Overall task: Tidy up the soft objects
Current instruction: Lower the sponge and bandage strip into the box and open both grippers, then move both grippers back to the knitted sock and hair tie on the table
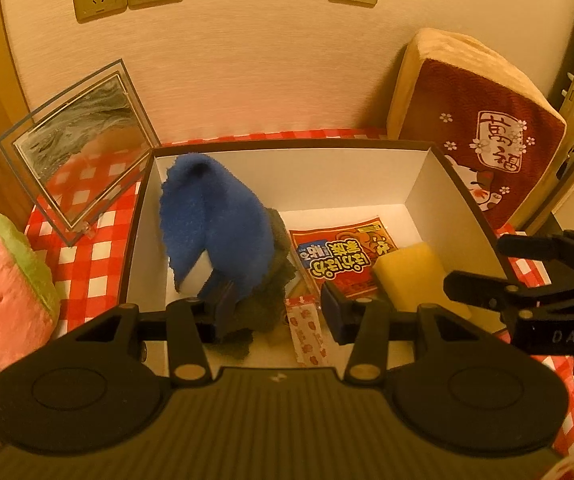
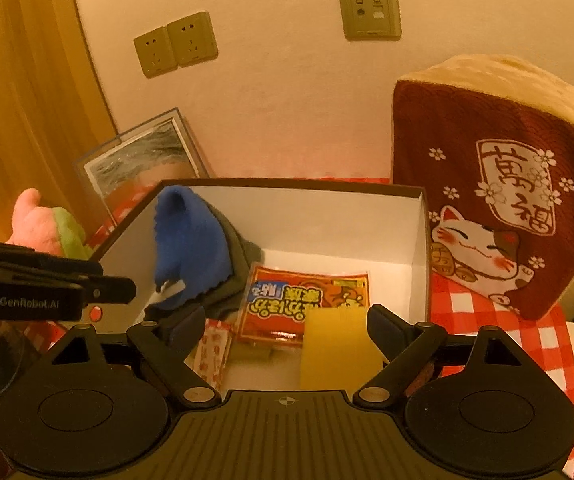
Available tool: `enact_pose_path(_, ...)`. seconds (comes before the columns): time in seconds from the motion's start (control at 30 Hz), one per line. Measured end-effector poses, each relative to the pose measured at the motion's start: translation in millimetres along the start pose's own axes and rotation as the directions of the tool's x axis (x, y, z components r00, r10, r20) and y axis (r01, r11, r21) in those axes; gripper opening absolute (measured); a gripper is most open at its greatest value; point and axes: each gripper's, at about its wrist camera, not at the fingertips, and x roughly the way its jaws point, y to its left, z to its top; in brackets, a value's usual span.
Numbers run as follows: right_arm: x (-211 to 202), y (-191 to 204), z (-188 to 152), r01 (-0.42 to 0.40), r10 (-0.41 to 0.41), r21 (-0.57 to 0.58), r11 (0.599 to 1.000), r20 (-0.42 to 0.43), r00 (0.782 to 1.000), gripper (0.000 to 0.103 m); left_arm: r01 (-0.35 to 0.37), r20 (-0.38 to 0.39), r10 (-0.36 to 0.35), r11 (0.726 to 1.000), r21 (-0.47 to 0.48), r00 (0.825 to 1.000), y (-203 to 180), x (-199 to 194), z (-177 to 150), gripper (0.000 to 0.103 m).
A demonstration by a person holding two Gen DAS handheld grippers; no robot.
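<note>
An open box [image 1: 287,145] with white walls holds the soft things. A blue fuzzy cloth [image 1: 215,216] leans against its left wall, draped over a grey cloth [image 1: 261,312]. My left gripper [image 1: 279,310] stands open low over the box's near left part. Its left finger touches the cloths; its right pad is clear of them. A yellow sponge [image 2: 339,344] lies in the box's near right part, between the open fingers of my right gripper [image 2: 283,328], close to the right pad. The blue cloth [image 2: 191,236] also shows in the right wrist view.
A red printed packet [image 1: 343,256] and a small red-and-white packet [image 1: 307,328] lie on the box floor. A watermelon plush [image 1: 3,288] sits left, a glass picture frame [image 1: 83,148] behind it. A toast-shaped cat cushion [image 2: 495,184] leans on the wall, right.
</note>
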Motion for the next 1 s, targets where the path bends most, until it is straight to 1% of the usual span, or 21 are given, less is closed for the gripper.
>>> enact_pose_path(0.23, -18, 3, -6, -0.005, 0.005, 0.007, 1.0, 0.013, 1.0, 0.088, 0.01, 0.009, -0.01, 1.0, 0.006, 1.0, -4, -13, -5, 0.048)
enact_pose_path(0.5, -46, 9, -17, -0.023, 0.023, 0.017, 1.0, 0.039, 0.999, 0.088, -0.005, 0.026, 0.004, 1.0, 0.022, 1.0, -8, -38, -17, 0.054)
enact_pose_path(0.67, -63, 14, -28, -0.032, 0.031, 0.019, 0.999, 0.048, 0.998, 0.088, -0.012, 0.037, 0.011, 1.0, 0.024, 0.999, -9, -57, -30, 0.058)
enact_pose_path(0.83, -77, 18, -44, -0.028, 0.026, 0.024, 0.999, 0.043, 0.999, 0.088, -0.013, 0.035, 0.013, 1.0, 0.02, 0.999, -7, -74, -46, 0.058)
enact_pose_path(1.0, -88, 21, -60, -0.052, 0.051, 0.051, 0.997, 0.025, 0.998, 0.087, -0.01, 0.013, 0.01, 1.0, -0.008, 1.0, -4, -86, -65, 0.06)
